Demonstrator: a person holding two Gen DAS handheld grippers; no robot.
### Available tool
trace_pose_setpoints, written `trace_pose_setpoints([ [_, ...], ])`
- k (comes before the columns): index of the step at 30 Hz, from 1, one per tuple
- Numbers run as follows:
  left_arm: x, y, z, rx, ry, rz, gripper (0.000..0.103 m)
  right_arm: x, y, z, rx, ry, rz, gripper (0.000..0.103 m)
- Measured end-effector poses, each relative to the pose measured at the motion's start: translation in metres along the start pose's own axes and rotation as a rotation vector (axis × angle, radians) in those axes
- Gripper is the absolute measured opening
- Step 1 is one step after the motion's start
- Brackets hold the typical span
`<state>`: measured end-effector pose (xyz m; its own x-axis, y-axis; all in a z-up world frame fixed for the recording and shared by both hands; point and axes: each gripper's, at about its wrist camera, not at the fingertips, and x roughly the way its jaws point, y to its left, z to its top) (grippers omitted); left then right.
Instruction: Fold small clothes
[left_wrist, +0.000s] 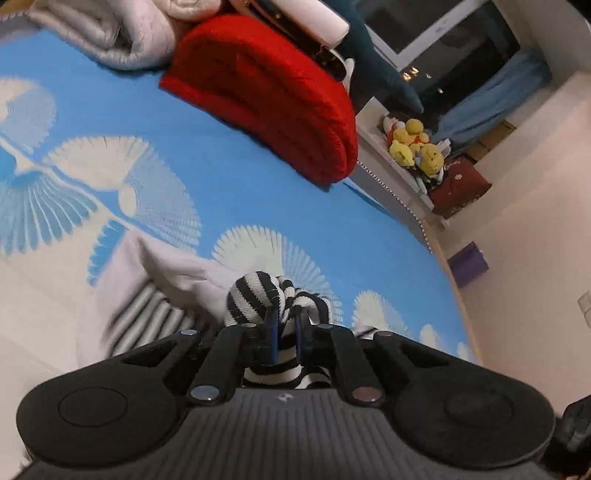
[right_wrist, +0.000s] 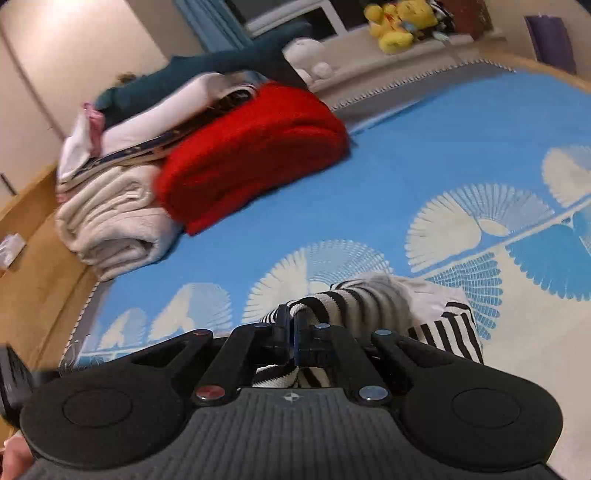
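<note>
A small black-and-white striped garment (left_wrist: 251, 299) with a white part lies on the blue patterned bed cover (left_wrist: 221, 155). My left gripper (left_wrist: 286, 314) is shut on a bunched striped edge of it, lifted off the cover. In the right wrist view my right gripper (right_wrist: 293, 314) is shut on another striped edge of the same garment (right_wrist: 354, 299), whose white and striped parts trail to the right on the cover (right_wrist: 406, 155).
A folded red blanket (left_wrist: 273, 96) and folded white quilts (left_wrist: 107, 33) lie at the far side of the bed; both show in the right wrist view (right_wrist: 251, 151). Yellow plush toys (left_wrist: 417, 147) sit on a white shelf beyond the bed edge.
</note>
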<state>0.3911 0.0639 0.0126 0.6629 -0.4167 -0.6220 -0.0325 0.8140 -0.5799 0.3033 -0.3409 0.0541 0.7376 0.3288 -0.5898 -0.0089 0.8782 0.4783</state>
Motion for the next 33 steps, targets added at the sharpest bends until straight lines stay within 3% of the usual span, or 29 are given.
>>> trace_pose_setpoints([
  [1,0.005,0.010,0.000,-0.010,0.070,0.059,0.009,-0.002,0.002,-0.007,-0.011,0.041,-0.006,0.001],
  [4,0.033,0.049,-0.023,-0.063,0.377,0.273,0.012,0.027,0.011,-0.046,-0.122,0.385,-0.042,0.001],
  [5,0.038,0.061,-0.032,-0.095,0.438,0.313,0.014,0.037,0.010,-0.059,-0.143,0.466,-0.056,0.002],
  [7,0.037,0.065,-0.037,-0.102,0.460,0.307,0.022,0.049,0.002,-0.072,-0.122,0.527,-0.111,0.006],
  [8,0.033,0.061,-0.034,-0.079,0.444,0.293,0.029,0.052,-0.004,-0.071,-0.093,0.520,-0.133,0.007],
  [9,0.028,0.057,-0.031,-0.061,0.419,0.280,0.046,0.052,-0.010,-0.066,-0.056,0.498,-0.139,0.012],
  [10,0.022,0.054,-0.027,-0.051,0.388,0.273,0.059,0.052,-0.018,-0.060,-0.010,0.467,-0.142,0.028],
  [11,0.018,0.053,-0.025,-0.051,0.369,0.273,0.061,0.050,-0.028,-0.052,0.042,0.425,-0.155,0.045],
  [12,0.019,0.052,-0.021,-0.059,0.362,0.277,0.062,0.051,-0.035,-0.046,0.076,0.396,-0.180,0.051],
  [14,0.021,0.055,-0.022,-0.099,0.363,0.272,0.062,0.055,-0.050,-0.040,0.129,0.354,-0.244,0.053],
  [17,0.035,0.053,-0.024,-0.117,0.387,0.268,0.062,0.074,-0.073,-0.041,0.233,0.382,-0.250,0.053],
  [19,0.043,0.053,-0.030,-0.114,0.409,0.267,0.062,0.086,-0.082,-0.049,0.304,0.418,-0.245,0.052],
  [21,0.051,0.051,-0.035,-0.110,0.413,0.253,0.060,0.091,-0.080,-0.054,0.297,0.438,-0.260,0.030],
  [22,0.051,0.050,-0.035,-0.110,0.396,0.250,0.048,0.091,-0.078,-0.055,0.280,0.438,-0.262,0.003],
  [23,0.051,0.049,-0.033,-0.119,0.368,0.238,0.036,0.088,-0.073,-0.053,0.268,0.424,-0.255,0.002],
  [24,0.047,0.049,-0.030,-0.145,0.325,0.193,0.011,0.083,-0.069,-0.049,0.265,0.391,-0.246,0.002],
  [26,0.032,0.048,-0.019,-0.226,0.216,0.006,0.010,0.064,-0.060,-0.033,0.268,0.273,-0.182,0.002],
  [29,0.013,0.043,-0.010,-0.239,0.123,-0.178,0.010,0.026,-0.052,-0.007,0.277,0.078,-0.054,0.002],
  [30,0.014,0.044,-0.010,-0.239,0.136,-0.181,0.011,0.017,-0.053,-0.002,0.267,0.038,-0.049,0.002],
  [31,0.019,0.047,-0.012,-0.217,0.198,-0.115,0.011,0.013,-0.057,0.001,0.268,0.023,-0.057,0.002],
  [33,0.038,0.059,-0.026,-0.150,0.369,0.121,0.012,0.022,-0.068,-0.003,0.268,0.127,-0.129,0.002],
])
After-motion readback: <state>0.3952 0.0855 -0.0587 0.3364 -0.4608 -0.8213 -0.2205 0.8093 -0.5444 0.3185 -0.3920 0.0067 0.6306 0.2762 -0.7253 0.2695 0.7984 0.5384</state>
